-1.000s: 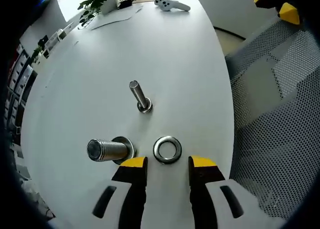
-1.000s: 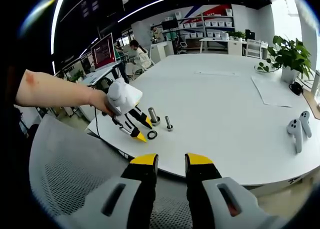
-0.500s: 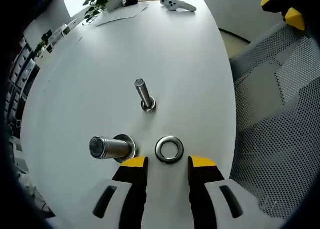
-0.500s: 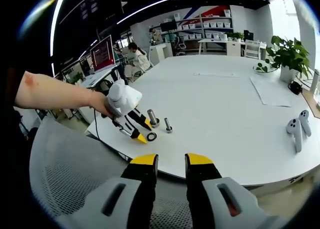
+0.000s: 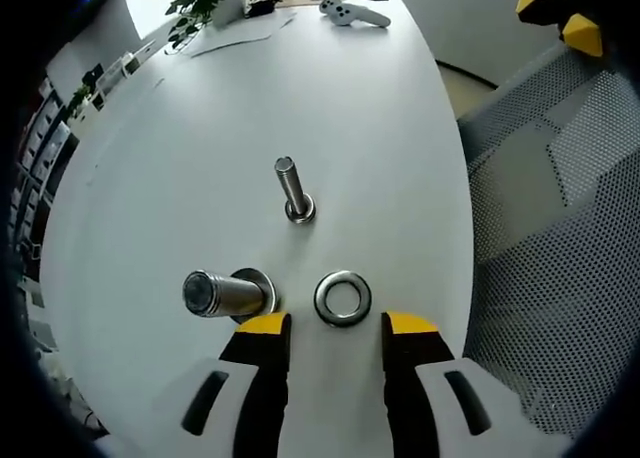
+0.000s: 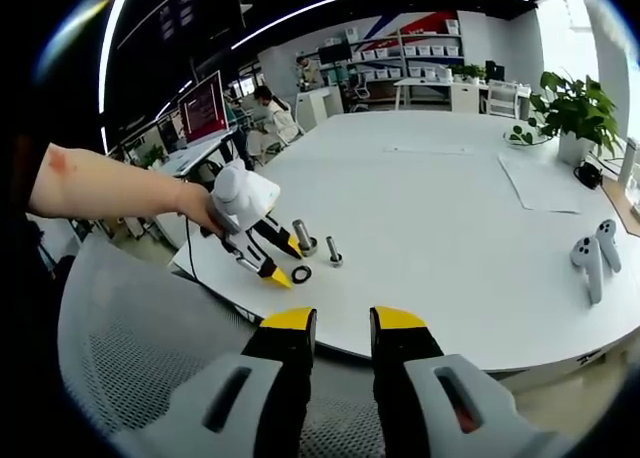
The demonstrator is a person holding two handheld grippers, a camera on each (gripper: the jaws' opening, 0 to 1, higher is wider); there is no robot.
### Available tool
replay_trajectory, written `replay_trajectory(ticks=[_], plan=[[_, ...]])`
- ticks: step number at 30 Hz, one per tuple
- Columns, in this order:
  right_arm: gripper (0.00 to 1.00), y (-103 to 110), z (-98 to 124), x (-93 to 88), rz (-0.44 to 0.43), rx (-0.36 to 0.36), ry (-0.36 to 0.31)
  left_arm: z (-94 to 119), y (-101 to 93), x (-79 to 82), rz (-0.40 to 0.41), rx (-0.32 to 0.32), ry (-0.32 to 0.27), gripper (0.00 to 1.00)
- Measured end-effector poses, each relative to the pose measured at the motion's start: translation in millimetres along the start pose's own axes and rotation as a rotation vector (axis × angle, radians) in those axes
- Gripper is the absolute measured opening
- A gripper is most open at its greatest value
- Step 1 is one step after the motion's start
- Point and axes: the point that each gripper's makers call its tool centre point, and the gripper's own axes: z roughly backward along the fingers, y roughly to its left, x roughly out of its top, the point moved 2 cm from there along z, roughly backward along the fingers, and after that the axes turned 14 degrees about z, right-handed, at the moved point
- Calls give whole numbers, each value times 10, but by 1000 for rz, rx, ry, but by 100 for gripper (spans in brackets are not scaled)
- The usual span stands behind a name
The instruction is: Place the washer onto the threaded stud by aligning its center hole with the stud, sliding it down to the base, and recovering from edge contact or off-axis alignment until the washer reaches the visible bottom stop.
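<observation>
A steel washer [image 5: 342, 298] lies flat on the white table [image 5: 200, 128], just ahead of my left gripper [image 5: 336, 324], whose yellow-tipped jaws stand open with nothing between them. Left of the washer a thick threaded stud [image 5: 222, 294] stands on its wide base. Farther off is a thinner bolt [image 5: 292, 189], upright. In the right gripper view, the left gripper [image 6: 276, 264] hovers over the washer [image 6: 301, 274], with the thick stud [image 6: 303, 236] and thin bolt [image 6: 333, 250] behind it. My right gripper [image 6: 342, 320] is open and empty, well back from the table over a mesh chair [image 6: 130, 348].
Game controllers [image 6: 590, 260] lie at the table's far end, near a sheet of paper [image 6: 545, 183] and a potted plant [image 6: 575, 113]. A mesh chair [image 5: 560, 218] stands right of the table edge. A person's arm [image 6: 110, 188] holds the left gripper. Desks and shelves fill the background.
The left gripper view has shifted slightly; the washer and studs sit a touch higher and righter in frame. The things on the table have not moved. Both grippers stay open.
</observation>
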Motion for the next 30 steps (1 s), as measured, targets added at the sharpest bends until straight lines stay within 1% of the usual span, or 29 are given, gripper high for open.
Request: replay_trajectory(ticks=[6, 8, 10, 11, 12, 20, 21, 23, 24, 28, 30], plan=[[25, -5, 0, 1, -1, -3, -1, -27, -42, 46, -12, -8, -14, 36], [25, -4, 0, 1, -1, -3, -1, -36, -56, 80, 0, -6, -25, 34], [25, -5, -1, 1, -1, -4, 0, -45, -71, 100, -12, -7, -26, 31], [25, -5, -1, -1, -1, -5, 1, -45, -83, 98, -43, -14, -19, 31], [25, -4, -1, -2, -1, -4, 2, -48, -94, 99, -52, -19, -18, 30], [25, -7, -2, -1, -4, -8, 1, -50, -118, 102, -71, -11, 14, 26], [25, -7, -2, -2, -4, -8, 1, -45, -125, 91, -84, -12, 23, 25], [25, -6, -3, -1, -2, -7, 2, -48, -131, 89, -90, -14, 21, 24], [25, -5, -4, -1, -2, -7, 3, -49, -134, 91, -110, -18, 19, 24], [25, 0, -6, -1, 1, -3, 4, -52, -130, 90, -105, -15, 23, 24], [25, 2, -7, 0, 1, -1, 3, -52, -141, 86, -108, -16, 23, 22]])
